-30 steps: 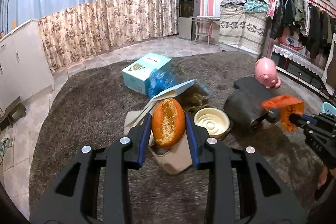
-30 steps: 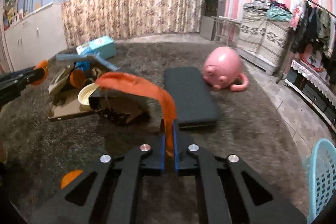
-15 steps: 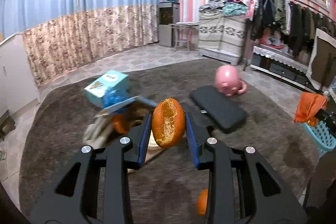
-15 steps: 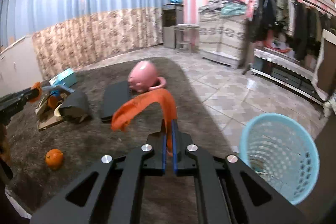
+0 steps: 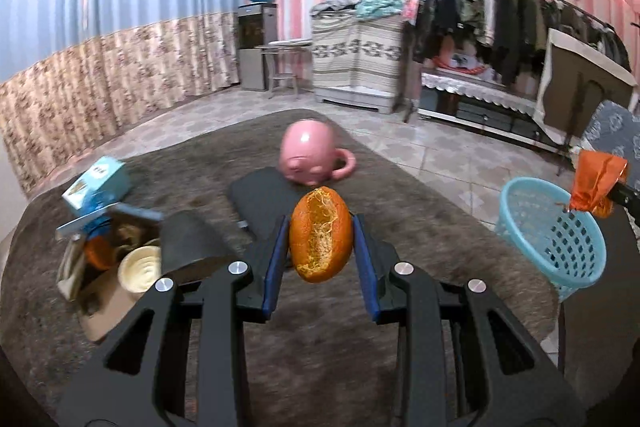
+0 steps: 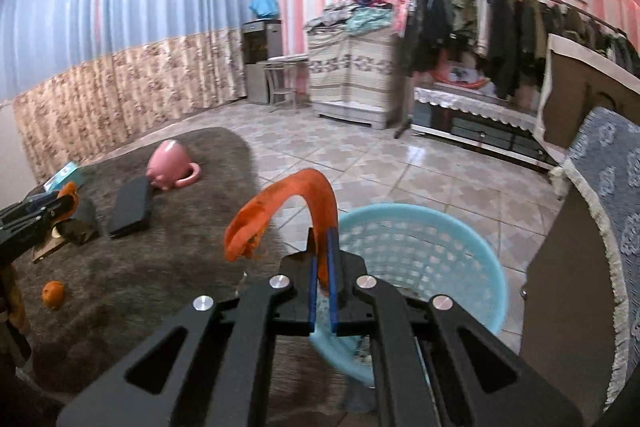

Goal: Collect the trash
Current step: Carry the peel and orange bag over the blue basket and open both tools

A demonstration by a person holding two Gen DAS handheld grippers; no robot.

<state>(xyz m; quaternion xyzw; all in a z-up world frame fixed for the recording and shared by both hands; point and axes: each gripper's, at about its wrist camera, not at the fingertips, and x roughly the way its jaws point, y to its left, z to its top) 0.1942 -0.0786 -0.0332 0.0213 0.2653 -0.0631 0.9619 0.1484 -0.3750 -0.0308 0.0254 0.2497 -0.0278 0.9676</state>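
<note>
My left gripper (image 5: 321, 237) is shut on an orange peel half (image 5: 320, 235), held above the brown rug. My right gripper (image 6: 322, 251) is shut on a curled strip of orange peel (image 6: 280, 207), which arches up and to the left just before the near rim of the light blue basket (image 6: 420, 251). From the left wrist view the same basket (image 5: 560, 239) stands at the right, with the right gripper's peel strip (image 5: 596, 183) at its far rim. A whole orange (image 6: 53, 293) lies on the rug at the left.
A pile of litter with a cream bowl (image 5: 140, 267), cardboard and a blue box (image 5: 98, 183) sits on the rug at left. A black pad (image 5: 272, 195) and a pink pig toy (image 5: 308, 157) lie mid-rug. A grey-covered seat (image 6: 608, 195) stands right of the basket.
Both grippers swung to the right, away from the litter pile toward the blue basket, each keeping hold of its peel. The basket has grown large under the right gripper.
</note>
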